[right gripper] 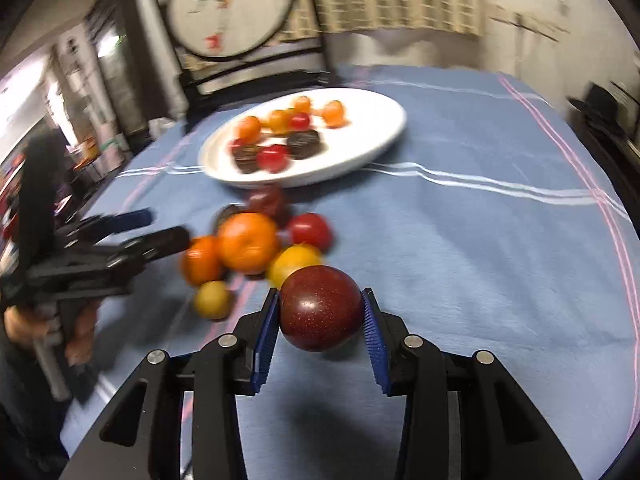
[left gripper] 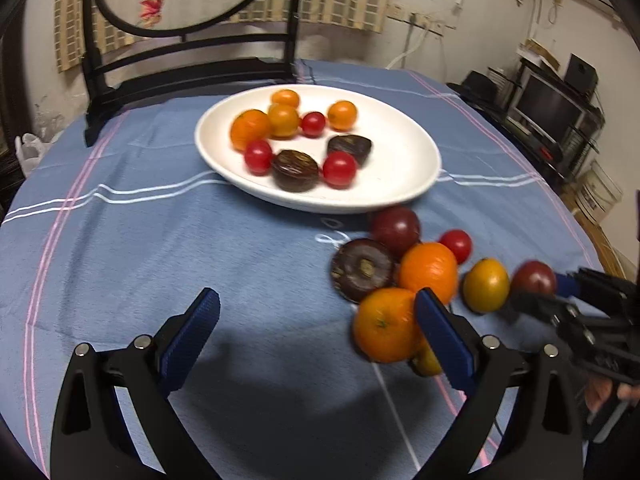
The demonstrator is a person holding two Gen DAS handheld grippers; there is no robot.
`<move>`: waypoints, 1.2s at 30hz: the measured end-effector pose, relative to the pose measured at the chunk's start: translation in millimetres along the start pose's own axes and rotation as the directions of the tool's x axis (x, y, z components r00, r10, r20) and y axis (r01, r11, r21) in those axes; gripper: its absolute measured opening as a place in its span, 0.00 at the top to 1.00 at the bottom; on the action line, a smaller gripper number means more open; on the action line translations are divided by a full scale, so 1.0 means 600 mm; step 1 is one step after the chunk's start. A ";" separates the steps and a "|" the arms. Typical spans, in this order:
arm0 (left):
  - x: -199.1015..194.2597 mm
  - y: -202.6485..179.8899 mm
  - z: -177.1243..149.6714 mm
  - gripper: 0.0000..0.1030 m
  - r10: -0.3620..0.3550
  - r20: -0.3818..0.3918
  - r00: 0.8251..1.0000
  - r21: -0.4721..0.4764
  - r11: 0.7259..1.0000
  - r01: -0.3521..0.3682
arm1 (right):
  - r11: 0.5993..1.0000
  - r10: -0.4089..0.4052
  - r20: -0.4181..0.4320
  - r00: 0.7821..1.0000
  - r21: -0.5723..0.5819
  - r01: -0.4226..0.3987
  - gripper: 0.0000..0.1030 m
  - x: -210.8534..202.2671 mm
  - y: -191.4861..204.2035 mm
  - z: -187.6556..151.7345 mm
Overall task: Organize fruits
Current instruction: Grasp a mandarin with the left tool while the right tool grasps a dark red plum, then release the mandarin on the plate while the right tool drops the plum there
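Note:
A white plate [left gripper: 404,168] at the table's middle holds several oranges, red tomatoes and dark mangosteens; it also shows in the right wrist view [right gripper: 360,136]. A loose pile of fruit lies in front of it, with an orange [left gripper: 428,270] and a mangosteen [left gripper: 362,268]. My left gripper [left gripper: 316,320] is open and empty; its right finger is in front of a near orange [left gripper: 382,326]. My right gripper [right gripper: 320,308] is shut on a dark red plum [right gripper: 320,306], which also shows in the left wrist view [left gripper: 534,278].
The table wears a blue striped cloth [left gripper: 160,240]. A black framed round screen [left gripper: 192,20] stands at the table's far edge. Shelves with a monitor [left gripper: 548,108] stand at the right beyond the table.

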State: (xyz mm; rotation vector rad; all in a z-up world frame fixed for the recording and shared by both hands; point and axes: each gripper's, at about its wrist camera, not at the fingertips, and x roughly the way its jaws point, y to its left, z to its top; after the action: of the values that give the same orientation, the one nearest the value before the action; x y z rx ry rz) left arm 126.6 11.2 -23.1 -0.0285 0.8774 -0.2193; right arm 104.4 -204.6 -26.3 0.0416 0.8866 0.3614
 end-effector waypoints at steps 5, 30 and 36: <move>0.010 -0.016 -0.008 0.07 -0.059 -0.039 0.998 0.018 0.998 0.060 | 1.000 -0.005 0.001 1.000 -0.007 0.005 0.60 0.006 0.002 0.000; 0.016 -0.001 0.007 0.59 -0.196 -0.026 0.980 -0.104 0.976 0.192 | 0.999 -0.032 0.112 0.993 -0.014 0.034 0.60 -0.023 0.013 0.000; -0.012 0.023 0.033 0.59 -0.282 -0.008 0.959 -0.192 0.942 0.275 | 0.998 -0.021 0.202 0.979 -0.046 0.031 0.60 -0.055 0.039 0.021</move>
State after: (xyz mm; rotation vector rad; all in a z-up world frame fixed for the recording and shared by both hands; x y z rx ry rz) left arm 139.6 24.6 -6.5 -0.3288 0.9264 -0.4021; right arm 88.2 -192.1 10.8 0.0209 0.6773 0.3478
